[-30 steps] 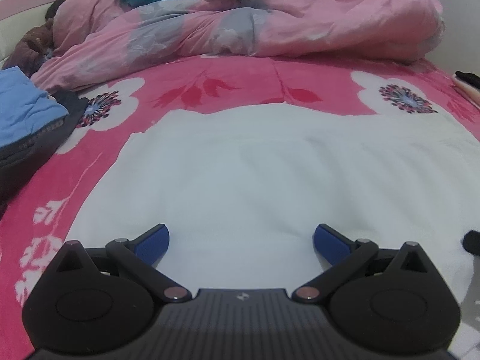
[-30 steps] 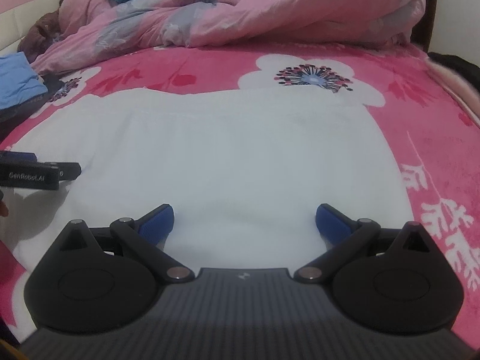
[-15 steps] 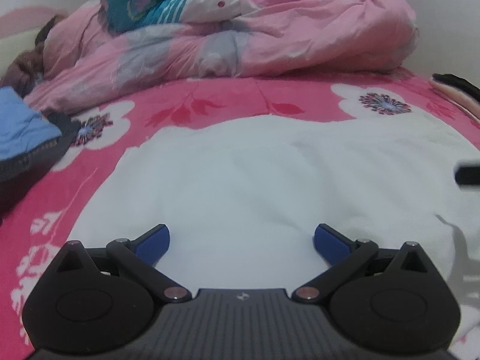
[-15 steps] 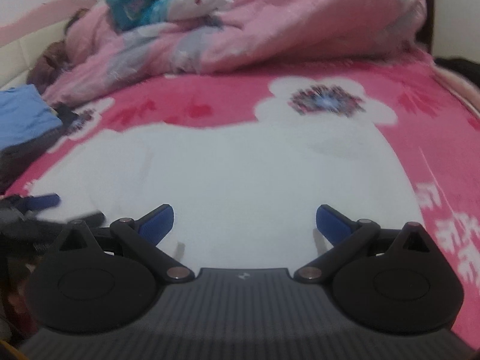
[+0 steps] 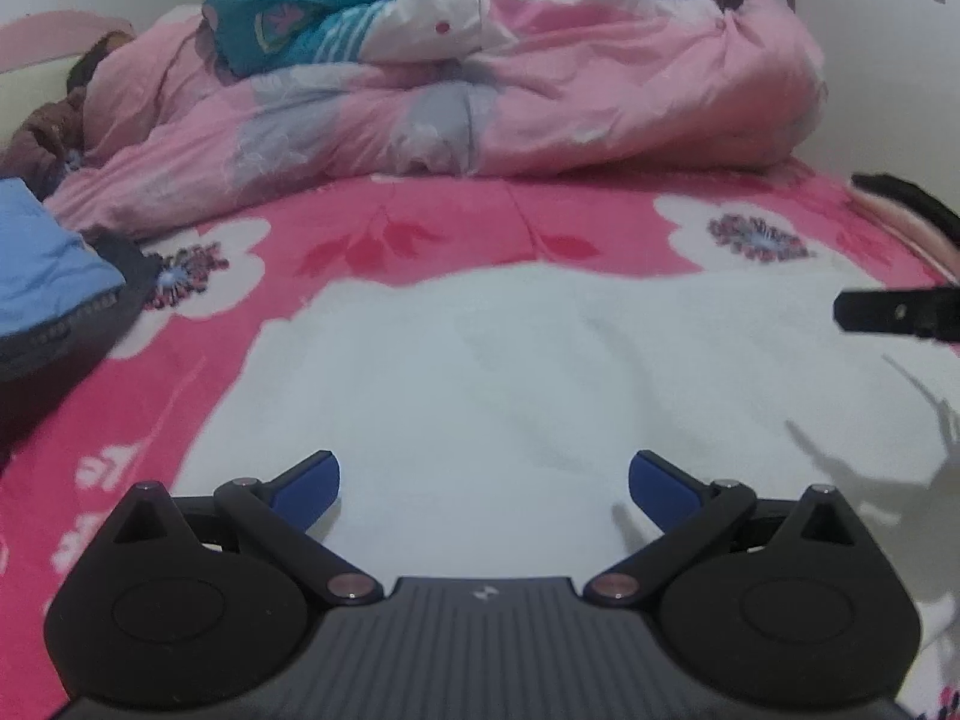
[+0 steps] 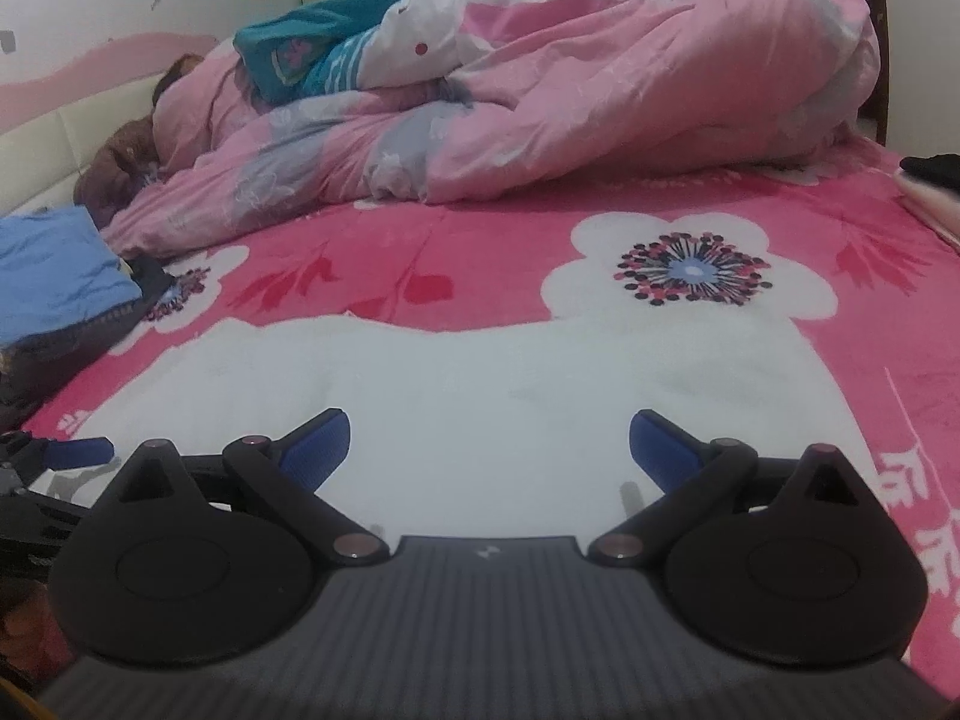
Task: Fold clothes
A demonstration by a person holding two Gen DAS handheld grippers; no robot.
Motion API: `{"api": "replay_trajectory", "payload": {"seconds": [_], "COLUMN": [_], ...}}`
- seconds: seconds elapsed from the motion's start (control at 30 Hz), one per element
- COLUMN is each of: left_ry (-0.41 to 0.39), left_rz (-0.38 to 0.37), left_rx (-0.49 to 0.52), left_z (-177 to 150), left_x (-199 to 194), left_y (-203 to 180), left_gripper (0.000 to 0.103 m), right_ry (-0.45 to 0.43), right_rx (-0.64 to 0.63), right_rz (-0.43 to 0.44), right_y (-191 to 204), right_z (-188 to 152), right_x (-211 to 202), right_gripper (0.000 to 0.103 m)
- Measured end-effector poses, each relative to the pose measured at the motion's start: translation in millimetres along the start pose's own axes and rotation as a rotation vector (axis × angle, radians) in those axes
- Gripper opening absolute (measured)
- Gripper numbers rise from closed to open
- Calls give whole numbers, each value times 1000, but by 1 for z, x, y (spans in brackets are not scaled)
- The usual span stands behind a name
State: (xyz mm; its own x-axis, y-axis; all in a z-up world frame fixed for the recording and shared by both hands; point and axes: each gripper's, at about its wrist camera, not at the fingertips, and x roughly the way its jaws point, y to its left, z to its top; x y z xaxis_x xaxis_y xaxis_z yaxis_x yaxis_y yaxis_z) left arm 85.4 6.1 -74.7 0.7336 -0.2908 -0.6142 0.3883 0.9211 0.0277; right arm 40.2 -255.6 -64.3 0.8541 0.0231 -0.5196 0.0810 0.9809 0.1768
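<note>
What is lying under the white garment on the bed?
The white garment lies spread flat on the pink floral blanket, which shows around its far and side edges. Whatever lies beneath its middle is covered. Both grippers, left and right, are open above it.

The white garment's (image 5: pixel 540 372) near edge is hidden behind the left gripper's body. The right gripper (image 5: pixel 888 312) is cut off by the left wrist view's right edge. The stacked clothes (image 6: pixel 54 294) run past the frame's left edge.

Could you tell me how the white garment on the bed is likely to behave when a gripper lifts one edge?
The white garment lies flat with soft ripples, so it will probably drape limply. It looks thin, so likely light. The fleecy pink bedspread beneath may drag on it.
</note>
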Motion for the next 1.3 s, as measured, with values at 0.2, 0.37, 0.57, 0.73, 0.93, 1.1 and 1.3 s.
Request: {"api": "replay_trajectory", "payload": {"seconds": [0.2,0.37,0.57,0.73,0.93,1.1,1.3], "left_ry": [-48,-62,-8,44,56,64,58], "left_rz": [-10,29,-3,-11,-1,4,4], "left_rx": [-24,2,17,8,-55,-105,-128], "left_z": [24,38,43,36,29,26,34], "left_x": [0,15,38,58,62,63,57], "left_y": [2,-5,-11,-11,7,20,25], "left_gripper": [103,99,85,56,54,55,55], "right_ry": [-31,-16,17,56,63,23,24], "right_rx": [23,105,237,337,396,488,372], "right_rz": [58,158,272,308,167,20,91], "right_y": [-6,-16,-31,-52,-98,-138,-108], "right_z": [2,5,5,-5,-20,-22,-1], "right_x": [0,12,26,33,30,6,13], "right_gripper": [82,61,42,20,10,6,6]}}
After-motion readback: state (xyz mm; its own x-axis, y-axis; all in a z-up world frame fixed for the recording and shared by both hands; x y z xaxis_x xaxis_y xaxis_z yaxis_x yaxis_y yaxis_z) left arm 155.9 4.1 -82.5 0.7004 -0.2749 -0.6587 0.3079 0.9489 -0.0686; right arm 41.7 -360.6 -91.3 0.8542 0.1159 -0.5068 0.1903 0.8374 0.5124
